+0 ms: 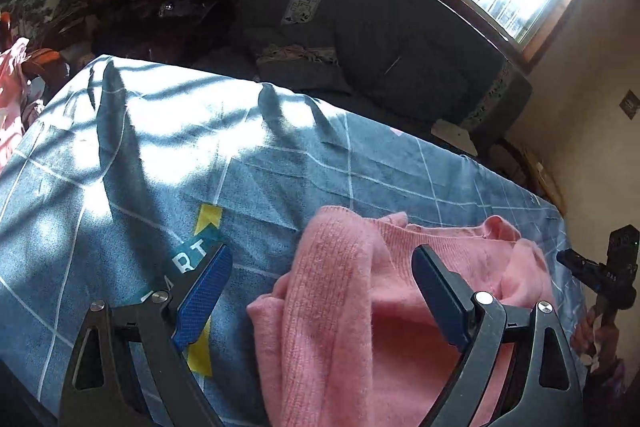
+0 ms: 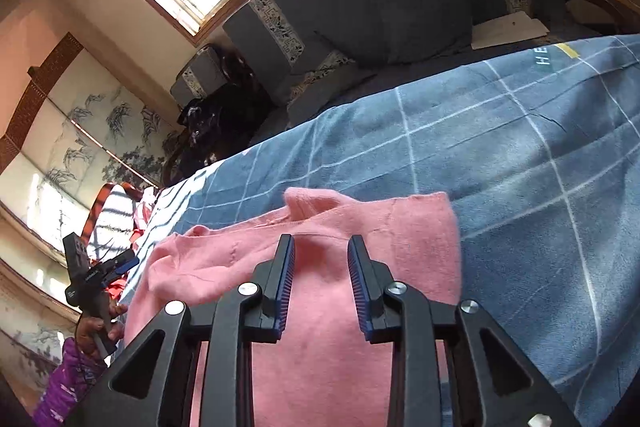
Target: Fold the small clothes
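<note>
Pink knit sweater [image 1: 344,311] lies on the blue checked bedsheet [image 1: 120,155], partly folded by the look of it: a ribbed sleeve or side panel is doubled over the body and sits between and just ahead of the left gripper [image 1: 322,261]. That gripper's jaws stand wide apart, empty, one blue pad over bare sheet and the other over the pink knit; neither visibly pinches cloth. The right gripper [image 2: 321,246] hovers above the sweater's body, jaws parted with a narrower gap, nothing held between them; the knit fills the space ahead of and below its fingers, with the far edge and a corner beyond the tips. My reading is mid-fold, between grasps, one side turned in and the next fold not yet taken. The next move likely calls for each gripper to come down on an edge or corner, close on a single layer and carry it across without dragging the stacked part loose. Hard to tell: whether either pad touches the fabric, which end is collar and which is hem, and how many layers are stacked. The sweater's near edge is cut off behind both gripper frames. In the left view the other gripper shows only partly at the far right edge. Sun glare washes out the sheet beyond the left gripper.
</note>
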Demonstrator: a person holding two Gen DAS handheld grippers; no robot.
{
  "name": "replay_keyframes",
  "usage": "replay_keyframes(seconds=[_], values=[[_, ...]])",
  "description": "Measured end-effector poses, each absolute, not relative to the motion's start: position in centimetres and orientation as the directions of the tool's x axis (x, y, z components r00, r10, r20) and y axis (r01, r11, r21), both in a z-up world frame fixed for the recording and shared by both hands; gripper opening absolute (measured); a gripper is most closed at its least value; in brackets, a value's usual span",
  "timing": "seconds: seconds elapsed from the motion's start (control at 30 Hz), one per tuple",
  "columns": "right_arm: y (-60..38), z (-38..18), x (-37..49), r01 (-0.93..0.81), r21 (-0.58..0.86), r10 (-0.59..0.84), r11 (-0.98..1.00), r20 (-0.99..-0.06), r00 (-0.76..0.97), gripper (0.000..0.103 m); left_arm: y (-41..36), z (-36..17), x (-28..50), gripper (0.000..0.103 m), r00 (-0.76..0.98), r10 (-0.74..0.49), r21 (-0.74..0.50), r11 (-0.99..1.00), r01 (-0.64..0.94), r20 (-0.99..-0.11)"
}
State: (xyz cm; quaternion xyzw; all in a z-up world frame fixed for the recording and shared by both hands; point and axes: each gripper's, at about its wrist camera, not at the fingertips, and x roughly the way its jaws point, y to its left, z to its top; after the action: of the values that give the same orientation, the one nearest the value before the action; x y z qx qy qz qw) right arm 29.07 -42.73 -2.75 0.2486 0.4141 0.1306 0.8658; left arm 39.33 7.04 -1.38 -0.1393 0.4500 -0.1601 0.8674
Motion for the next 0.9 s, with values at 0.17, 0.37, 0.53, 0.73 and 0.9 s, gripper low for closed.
replay_keyframes(seconds=[0.17, 0.37, 0.53, 0.73, 0.9], values=[[-29.5, -1.0, 32.0, -0.308, 0.299, 0.423, 0.903, -0.748, 0.512, 0.051, 3.7, -2.6, 40.7, 0.091, 0.479, -0.457, -0.396, 0.889, 0.228, -0.749], [-17.8, -3.0, 33.6, -0.509, 0.158, 0.393, 0.846, -0.83, 0.395, 0.077, 2.5, -5.1, 40.8, 0.091, 0.474, -0.343, -0.264, 0.938, 0.227, -0.811], [-15.9, -5.7, 34.6, -0.472, 0.183, 0.377, 0.862, -0.855, 0.356, 0.0, 6.0, -6.5, 41.1, 0.091, 0.489, -0.313, -0.313, 0.946, 0.084, -0.814], [-18.0, -2.3, 35.2, -0.351, 0.121, 0.312, 0.928, -0.767, 0.561, 0.005, 10.3, -4.7, 39.8, 0.091, 0.606, -0.259, -0.358, 0.933, -0.045, -0.752], [-17.4, -2.4, 37.4, -0.386, 0.347, 0.496, 0.855, -0.766, 0.41, 0.008, 10.5, -6.0, 39.9, 0.091, 0.547, -0.276, -0.365, 0.929, -0.058, -0.791]])
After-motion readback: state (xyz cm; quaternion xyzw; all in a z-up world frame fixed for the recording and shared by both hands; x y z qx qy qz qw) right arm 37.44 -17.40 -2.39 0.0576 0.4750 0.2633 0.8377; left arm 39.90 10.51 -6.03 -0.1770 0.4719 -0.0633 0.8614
